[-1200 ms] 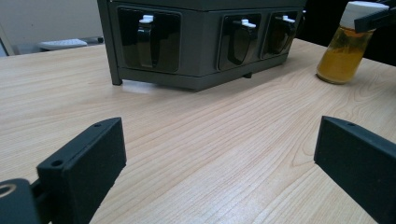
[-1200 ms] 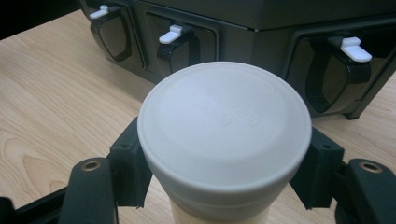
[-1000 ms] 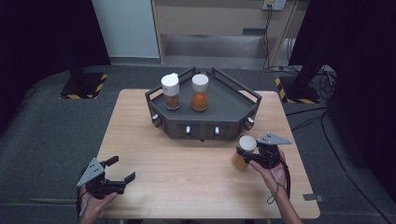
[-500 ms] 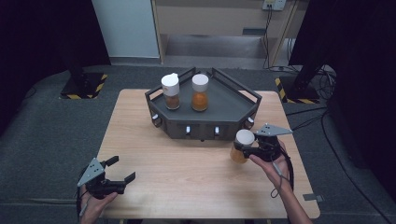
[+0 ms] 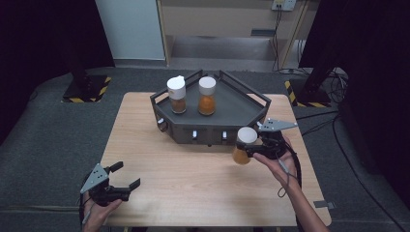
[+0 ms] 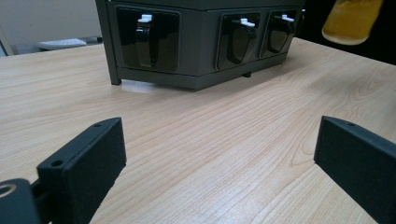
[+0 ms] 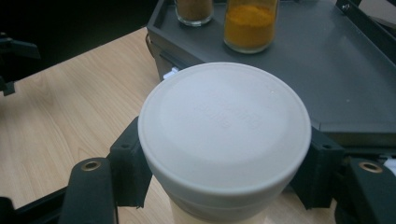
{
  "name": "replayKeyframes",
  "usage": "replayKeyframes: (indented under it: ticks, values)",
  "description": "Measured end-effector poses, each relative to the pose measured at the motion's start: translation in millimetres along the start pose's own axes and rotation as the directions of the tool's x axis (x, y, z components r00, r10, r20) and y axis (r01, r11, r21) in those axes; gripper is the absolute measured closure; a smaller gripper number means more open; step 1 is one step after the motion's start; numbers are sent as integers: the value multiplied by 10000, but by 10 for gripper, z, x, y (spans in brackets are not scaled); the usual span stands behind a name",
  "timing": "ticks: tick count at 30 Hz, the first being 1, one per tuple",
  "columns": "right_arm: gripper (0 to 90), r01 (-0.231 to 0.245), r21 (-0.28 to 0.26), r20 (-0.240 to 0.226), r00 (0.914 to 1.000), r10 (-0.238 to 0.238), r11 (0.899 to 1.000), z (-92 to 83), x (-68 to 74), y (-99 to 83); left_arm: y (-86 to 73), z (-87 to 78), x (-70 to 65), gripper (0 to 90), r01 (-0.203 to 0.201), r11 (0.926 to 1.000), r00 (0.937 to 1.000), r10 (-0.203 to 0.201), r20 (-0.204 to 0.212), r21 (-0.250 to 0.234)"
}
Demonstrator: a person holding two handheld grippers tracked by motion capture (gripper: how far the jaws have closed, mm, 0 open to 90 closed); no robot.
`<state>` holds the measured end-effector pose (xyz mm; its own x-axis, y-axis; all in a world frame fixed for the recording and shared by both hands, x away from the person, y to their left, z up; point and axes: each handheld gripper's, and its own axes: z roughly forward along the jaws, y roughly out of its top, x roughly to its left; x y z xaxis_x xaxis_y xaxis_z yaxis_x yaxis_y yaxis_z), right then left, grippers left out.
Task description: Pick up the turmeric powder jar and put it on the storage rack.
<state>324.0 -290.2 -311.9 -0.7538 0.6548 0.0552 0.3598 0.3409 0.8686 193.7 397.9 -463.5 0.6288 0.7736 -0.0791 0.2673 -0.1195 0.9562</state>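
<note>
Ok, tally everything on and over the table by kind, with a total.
Spice jars with white lids: 3, two standing on the tray, one held above the table
Dark tray: 1
Handheld grippers: 2, left gripper, right gripper
Total: 6

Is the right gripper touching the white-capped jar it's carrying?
Touching. The right gripper view shows the right gripper with both black pads pressed against the jar just under its white cap.
</note>
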Motion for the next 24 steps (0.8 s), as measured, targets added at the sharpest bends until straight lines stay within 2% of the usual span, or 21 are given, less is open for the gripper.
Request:
replayKeyframes:
  ticks: [8, 24]
  values:
    - [331, 268, 199, 95, 9996, -270, 9994, 7, 34, 315, -2, 2, 3, 11, 17, 10000, 10000, -17, 16, -2]
    - [332, 205, 332, 181, 9996, -211, 9992, 59, -16, 803, -7, 3, 12, 8, 78, 10000, 10000, -78, 45, -19]
